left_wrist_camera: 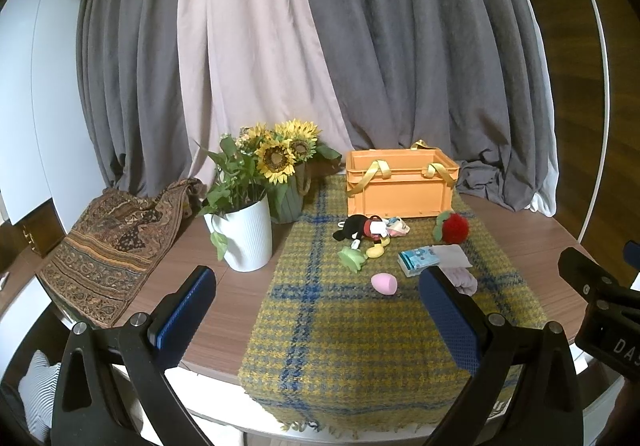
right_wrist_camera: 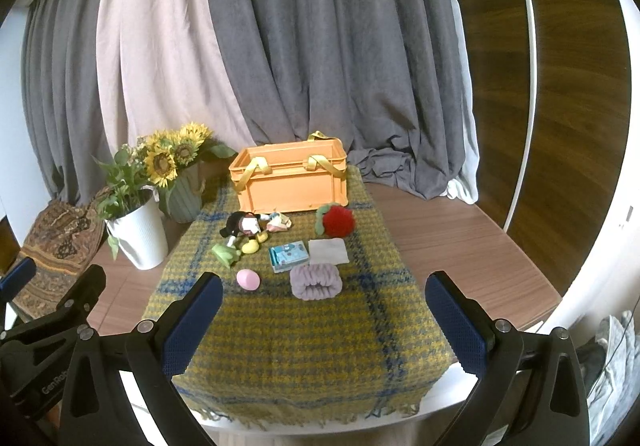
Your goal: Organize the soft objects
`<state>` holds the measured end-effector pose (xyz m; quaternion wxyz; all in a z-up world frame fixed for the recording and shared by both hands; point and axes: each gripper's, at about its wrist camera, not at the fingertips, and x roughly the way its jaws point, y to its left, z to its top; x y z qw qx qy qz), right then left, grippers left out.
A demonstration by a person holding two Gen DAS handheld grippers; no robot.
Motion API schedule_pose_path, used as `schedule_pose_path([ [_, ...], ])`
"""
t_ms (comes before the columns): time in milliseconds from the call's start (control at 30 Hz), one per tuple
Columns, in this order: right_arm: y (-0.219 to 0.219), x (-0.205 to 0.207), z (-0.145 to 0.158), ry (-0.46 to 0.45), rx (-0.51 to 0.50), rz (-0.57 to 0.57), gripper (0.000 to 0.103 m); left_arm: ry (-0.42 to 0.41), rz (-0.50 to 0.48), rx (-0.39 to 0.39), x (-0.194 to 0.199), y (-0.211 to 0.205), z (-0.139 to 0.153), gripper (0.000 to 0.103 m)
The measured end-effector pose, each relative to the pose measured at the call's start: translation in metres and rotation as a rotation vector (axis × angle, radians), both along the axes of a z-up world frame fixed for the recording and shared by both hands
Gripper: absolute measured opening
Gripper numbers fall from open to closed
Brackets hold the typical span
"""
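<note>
**Soft things laid out, crate waiting, both grippers empty**

Here's the spread: on the plaid cloth (right_wrist_camera: 288,334) lie a mouse plush (right_wrist_camera: 244,227), a green toy (right_wrist_camera: 224,253), a pink egg sponge (right_wrist_camera: 248,279), a tissue pack (right_wrist_camera: 289,255), a folded cloth (right_wrist_camera: 328,251), a lilac band (right_wrist_camera: 316,280) and a red pompom (right_wrist_camera: 338,221). All sit in front of the orange crate (right_wrist_camera: 292,182), which stands at the far end of the cloth, its yellow straps (right_wrist_camera: 320,163) draped over the rim.

Now the risks, as I read it. The straps hang across the opening, so anything dropped in could catch on one and slide back out. The small pieces lie close together; a wide grab at the plush could nudge the little bundle touching it, or the green toy. The sponge is rounded and may squirt from the pads. To the left, the white pot (left_wrist_camera: 248,238) and sunflowers (left_wrist_camera: 280,154) stand near the cloth's edge, and a careless sweep could tip them.

The left hand-held gripper (left_wrist_camera: 316,310) hangs over the near end of the table (right_wrist_camera: 460,242), jaws spread wide, gripping nothing. The right hand-held gripper (right_wrist_camera: 324,320) is likewise wide apart and empty, short of the lilac band.
</note>
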<state>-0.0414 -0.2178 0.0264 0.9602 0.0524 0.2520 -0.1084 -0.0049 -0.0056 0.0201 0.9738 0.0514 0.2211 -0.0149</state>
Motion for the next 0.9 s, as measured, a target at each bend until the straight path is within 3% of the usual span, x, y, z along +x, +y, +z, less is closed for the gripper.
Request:
schedule_pose_path([
  [900,-0.0005,-0.0022,0.0046,-0.007,0.003,0.001,0.103,-0.015,-0.004,-0.003,-0.0013,-0.0046,0.0074,0.103],
])
